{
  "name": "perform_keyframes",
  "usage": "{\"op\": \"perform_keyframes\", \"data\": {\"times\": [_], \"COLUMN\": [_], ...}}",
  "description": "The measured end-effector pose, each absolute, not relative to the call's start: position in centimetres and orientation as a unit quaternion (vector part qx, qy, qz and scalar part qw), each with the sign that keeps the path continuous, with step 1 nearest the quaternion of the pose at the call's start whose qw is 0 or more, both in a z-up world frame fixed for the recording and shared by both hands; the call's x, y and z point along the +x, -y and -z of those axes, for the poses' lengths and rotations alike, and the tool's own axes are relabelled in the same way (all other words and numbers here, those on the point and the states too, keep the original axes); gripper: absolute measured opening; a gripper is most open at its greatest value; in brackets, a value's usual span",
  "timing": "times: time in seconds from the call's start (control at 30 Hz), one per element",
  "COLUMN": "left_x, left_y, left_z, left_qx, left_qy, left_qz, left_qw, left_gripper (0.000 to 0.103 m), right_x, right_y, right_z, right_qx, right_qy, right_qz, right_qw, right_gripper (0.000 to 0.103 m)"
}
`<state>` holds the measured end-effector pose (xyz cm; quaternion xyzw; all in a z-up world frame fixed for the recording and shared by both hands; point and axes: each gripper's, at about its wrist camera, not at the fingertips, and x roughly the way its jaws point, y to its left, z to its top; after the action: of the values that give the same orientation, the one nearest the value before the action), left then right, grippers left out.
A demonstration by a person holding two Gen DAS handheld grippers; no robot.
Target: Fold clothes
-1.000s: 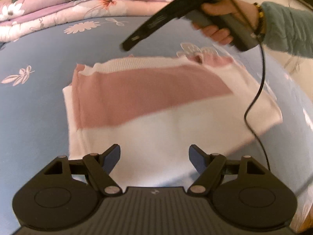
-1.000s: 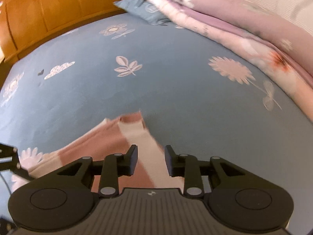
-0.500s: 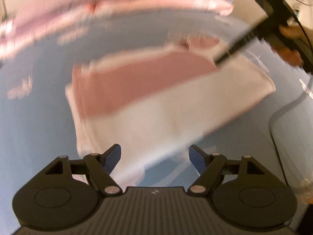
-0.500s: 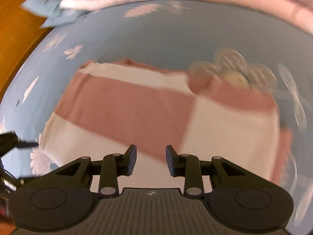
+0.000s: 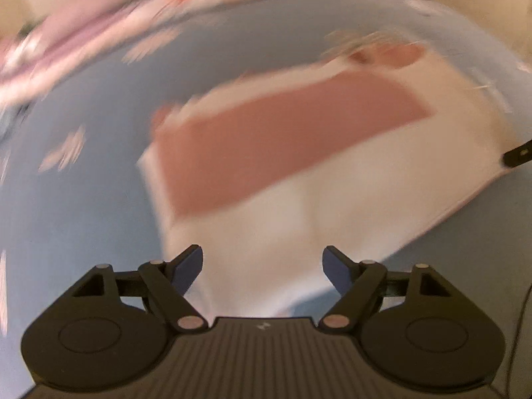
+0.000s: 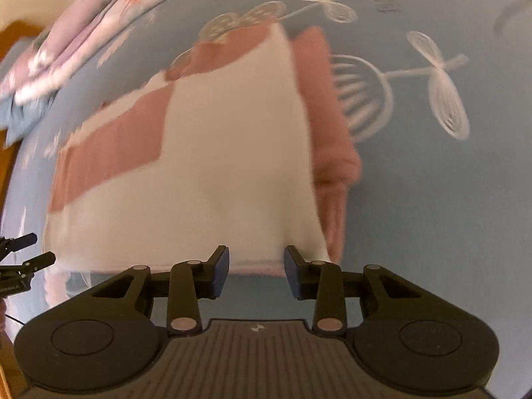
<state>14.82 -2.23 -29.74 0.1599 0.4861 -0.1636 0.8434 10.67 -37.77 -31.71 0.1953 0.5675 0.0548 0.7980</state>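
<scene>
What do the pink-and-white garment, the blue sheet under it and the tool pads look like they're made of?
Pink-and-white garment: looks like soft, matte knit; thick, rounded folded edges, though blur hides the weave. Blue sheet: thin woven cloth, probably cotton, matte, with pale flower outlines, printed or stitched. Pads on the right tool: dark blue, dull, likely rubber or soft plastic.

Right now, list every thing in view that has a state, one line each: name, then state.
sweater: pink and white, partly folded, lying flat on the bed, held by neither gripper.
left gripper: open wide above the sweater's near white edge, nothing between its pads.
right gripper: jaws have just been opening, over the sweater's near edge, gripping nothing.
quilt: folded, piled at the bed's far side.
</scene>
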Motion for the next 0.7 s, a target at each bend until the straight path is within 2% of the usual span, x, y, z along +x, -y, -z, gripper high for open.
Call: {"op": "perform_keyframes", "data": {"times": [0.2, 0.3, 0.33, 0.37, 0.47, 0.7], "left_x": [16.4, 16.6, 16.7, 16.9, 17.5, 19.0], "left_y": [9.8, 12.2, 12.9, 13.5, 14.7, 15.7], "left_z": [30.0, 30.3, 30.6, 30.9, 31.6, 33.6], "left_qx": [0.180, 0.171, 0.172, 0.174, 0.177, 0.188], "left_qy": [-0.439, -0.439, -0.440, -0.442, -0.447, -0.472], "left_qz": [0.265, 0.295, 0.300, 0.304, 0.314, 0.296], "left_qw": [0.839, 0.831, 0.829, 0.826, 0.818, 0.809], "left_gripper": [0.080, 0.080, 0.080, 0.080, 0.080, 0.080], "right_x": [9.0, 9.3, 9.5, 9.7, 9.9, 9.0], "right_y": [38.5, 39.7, 40.1, 40.5, 41.7, 43.3], "right_z": [29.1, 30.1, 30.7, 31.5, 32.8, 34.1], "right_qx": [0.162, 0.178, 0.191, 0.210, 0.251, 0.272], "right_qy": [-0.510, -0.497, -0.497, -0.501, -0.513, -0.530], "right_qz": [0.002, -0.007, -0.017, -0.032, -0.054, -0.063], "right_qw": [0.845, 0.849, 0.846, 0.839, 0.819, 0.801], "right_gripper": [0.043, 0.042, 0.039, 0.025, 0.010, 0.010]}}
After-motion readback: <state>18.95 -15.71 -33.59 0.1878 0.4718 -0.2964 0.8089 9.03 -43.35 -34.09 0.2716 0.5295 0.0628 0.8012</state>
